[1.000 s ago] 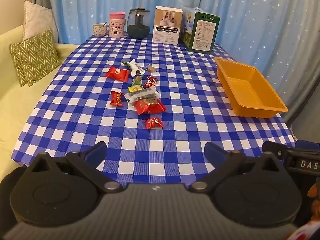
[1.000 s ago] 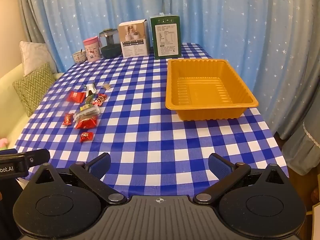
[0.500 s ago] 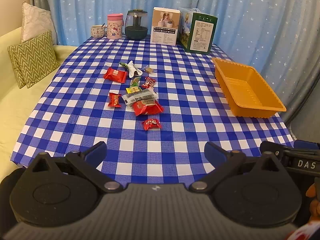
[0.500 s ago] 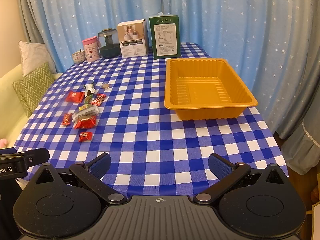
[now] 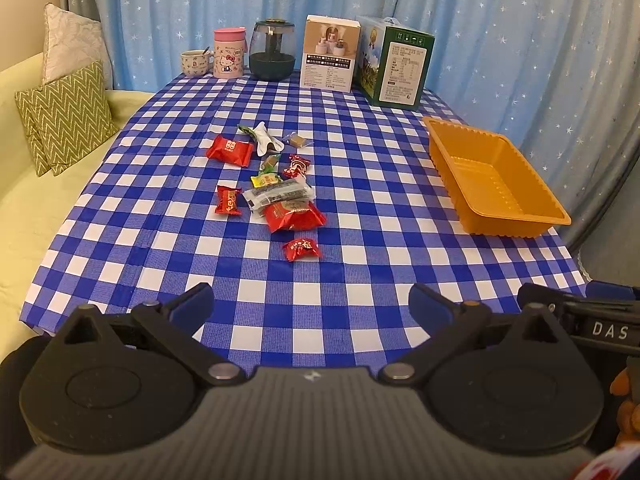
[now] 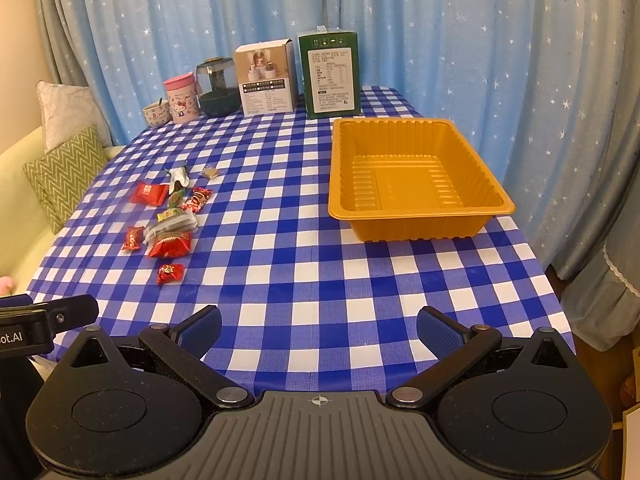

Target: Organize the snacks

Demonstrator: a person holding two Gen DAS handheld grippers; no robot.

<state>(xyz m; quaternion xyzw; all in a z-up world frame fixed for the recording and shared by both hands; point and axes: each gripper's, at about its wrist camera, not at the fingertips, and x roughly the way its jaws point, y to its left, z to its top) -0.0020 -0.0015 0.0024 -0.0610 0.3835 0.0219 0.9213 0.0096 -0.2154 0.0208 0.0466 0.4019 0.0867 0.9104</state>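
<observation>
Snacks loose on table, tray bare.

Checked table spread wide; orange tray near right edge, well apart from the snacks scattered left of centre. Boxes, jar and cups lined along far edge. Left gripper and right gripper held over near edge, jaws of both wide apart, gripping nothing.
</observation>
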